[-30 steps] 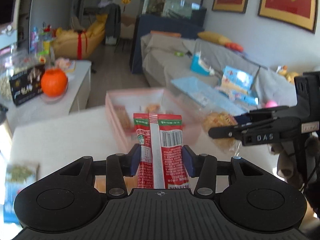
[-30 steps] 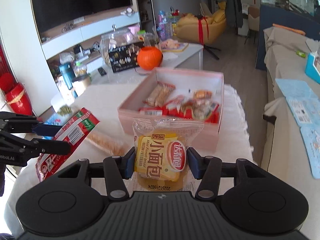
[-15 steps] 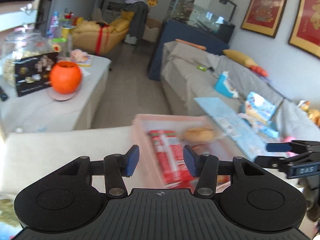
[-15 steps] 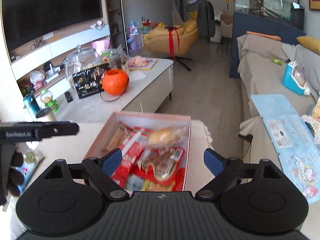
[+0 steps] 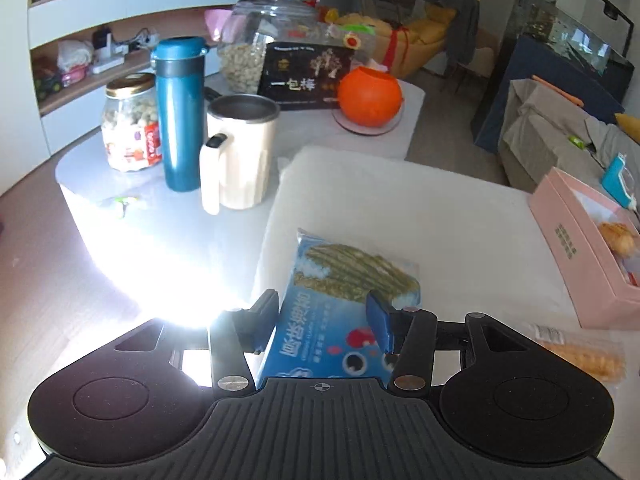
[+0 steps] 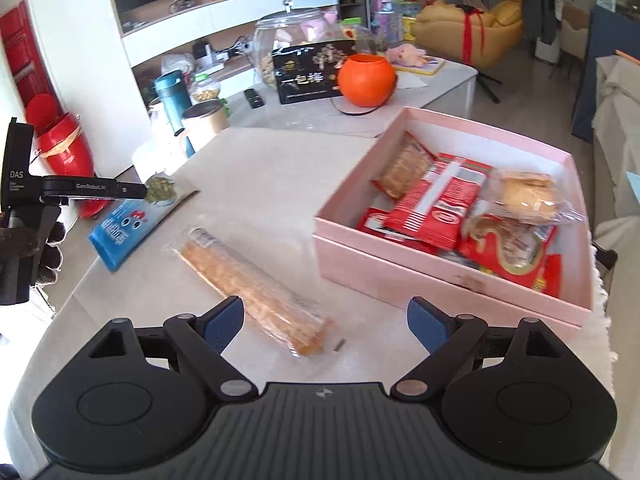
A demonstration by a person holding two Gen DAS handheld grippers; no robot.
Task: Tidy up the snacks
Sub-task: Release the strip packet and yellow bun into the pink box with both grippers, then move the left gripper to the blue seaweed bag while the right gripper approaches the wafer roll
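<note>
On white cloth point(image 5: 400, 208), blue packet point(image 5: 340, 304) lies between closing left tongs point(image 5: 324, 316); right tongs point(image 6: 324, 320) gape empty.

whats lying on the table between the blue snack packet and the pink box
One long clear-wrapped orange biscuit bar lies on the white cloth between the blue snack packet and the pink box; the right wrist view shows it best.

We see a blue snack packet point(image 5: 340, 300) printed with green seaweed rolls lying flat near the left edge of the white table point(image 6: 260, 168). A long clear-wrapped orange wafer bar point(image 6: 252, 276) lies diagonally near the table's front edge. At the right edge sits an open pink box point(image 6: 440, 276) holding red packets point(image 6: 440, 200), a brown cracker pack point(image 6: 404, 168) and a clear-wrapped small bread point(image 6: 524, 196).
</note>
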